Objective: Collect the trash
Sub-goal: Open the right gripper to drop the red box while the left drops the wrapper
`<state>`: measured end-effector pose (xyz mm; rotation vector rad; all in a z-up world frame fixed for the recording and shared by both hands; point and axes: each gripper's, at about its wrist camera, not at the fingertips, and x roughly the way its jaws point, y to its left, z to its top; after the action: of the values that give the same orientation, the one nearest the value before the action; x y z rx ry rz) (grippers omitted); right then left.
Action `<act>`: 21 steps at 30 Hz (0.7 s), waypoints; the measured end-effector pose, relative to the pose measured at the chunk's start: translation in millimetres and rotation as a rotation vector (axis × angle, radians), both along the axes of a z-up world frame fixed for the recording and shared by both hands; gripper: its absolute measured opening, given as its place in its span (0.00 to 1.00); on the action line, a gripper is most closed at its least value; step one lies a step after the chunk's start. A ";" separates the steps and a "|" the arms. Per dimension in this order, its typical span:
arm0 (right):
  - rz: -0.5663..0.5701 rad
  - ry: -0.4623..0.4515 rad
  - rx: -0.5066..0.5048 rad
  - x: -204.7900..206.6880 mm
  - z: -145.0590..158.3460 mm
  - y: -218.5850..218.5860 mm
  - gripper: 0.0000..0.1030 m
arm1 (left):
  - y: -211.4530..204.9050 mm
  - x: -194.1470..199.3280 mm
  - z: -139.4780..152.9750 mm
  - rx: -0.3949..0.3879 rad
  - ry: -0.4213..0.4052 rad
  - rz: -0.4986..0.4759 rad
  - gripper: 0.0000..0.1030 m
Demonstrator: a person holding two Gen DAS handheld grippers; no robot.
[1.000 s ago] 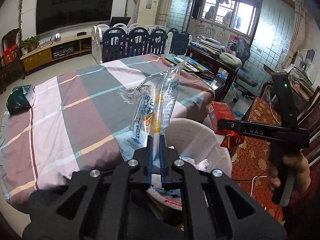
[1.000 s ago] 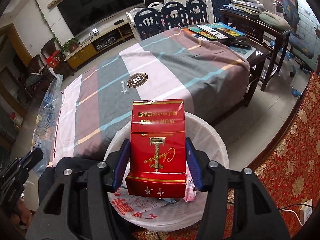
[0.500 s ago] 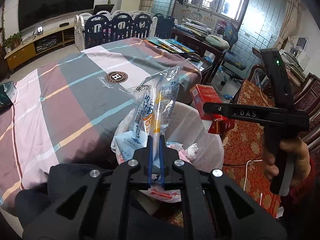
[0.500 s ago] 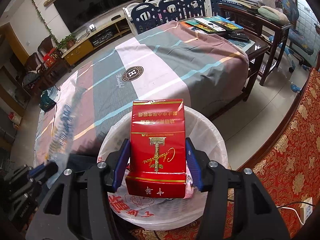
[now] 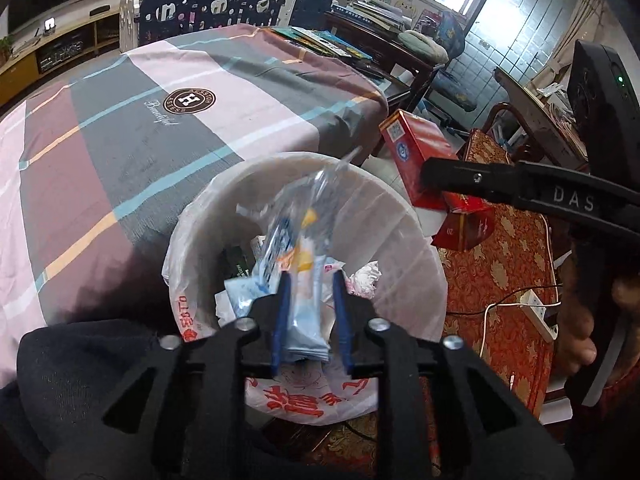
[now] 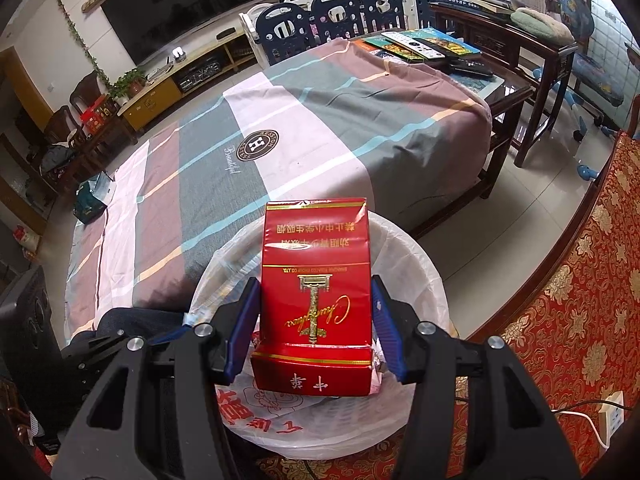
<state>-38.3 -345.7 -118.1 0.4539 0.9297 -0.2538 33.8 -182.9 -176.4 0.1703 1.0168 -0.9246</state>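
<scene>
Crinkly clear plastic wrapper (image 5: 298, 256), printed blue and yellow, is standing blurred between the blue pads of the left tool (image 5: 310, 292), whose jaws have just been opening and are no longer pinching it; it is hanging over the round white bin (image 5: 404, 240) lined with a thin printed bag; the right tool (image 6: 314, 316) is clenching a glossy red cardboard carton (image 6: 316, 280) upright above the same bin; beyond, a striped cloth is draping the counter (image 6: 320, 128).
</scene>
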 end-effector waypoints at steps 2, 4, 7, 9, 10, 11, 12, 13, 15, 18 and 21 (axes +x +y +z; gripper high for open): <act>-0.003 0.003 0.004 0.0 -0.6 -0.6 0.53 | 4.7 -1.3 6.8 -0.013 -0.026 0.017 0.50; -0.002 0.006 0.004 0.5 -0.8 -0.5 0.53 | 8.8 -0.3 12.5 -0.015 -0.042 0.035 0.52; 0.006 0.014 -0.005 2.3 0.4 2.0 0.53 | 18.1 0.1 23.2 0.014 -0.089 0.088 0.54; 0.027 0.044 -0.024 5.4 -1.3 7.4 0.54 | 28.1 1.9 33.2 0.038 -0.129 0.148 0.62; 0.038 0.061 -0.031 6.9 -3.1 10.2 0.54 | 35.2 3.4 39.8 0.045 -0.151 0.185 0.64; 0.048 0.079 -0.037 8.7 -5.4 13.3 0.55 | 41.2 4.9 45.2 0.048 -0.164 0.211 0.67; 0.054 0.098 -0.040 10.6 -7.6 16.0 0.57 | 47.6 6.8 51.2 0.054 -0.174 0.241 0.72; 0.055 0.112 -0.042 11.6 -8.9 18.2 0.63 | 53.8 8.8 56.6 0.060 -0.180 0.270 0.74; 0.041 0.138 -0.056 12.1 -6.0 21.8 0.68 | 66.6 11.5 66.1 0.069 -0.189 0.323 0.80; 0.034 0.139 -0.109 9.7 16.9 34.0 0.70 | 87.4 14.4 86.6 0.100 -0.202 0.420 0.86; 0.058 0.031 -0.208 -1.1 65.7 59.7 0.86 | 111.4 8.4 111.8 0.116 -0.231 0.506 0.93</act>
<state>-39.4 -286.0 -52.5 0.2318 0.9339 -0.3015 42.2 -71.5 -64.6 0.1062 0.8423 -0.3761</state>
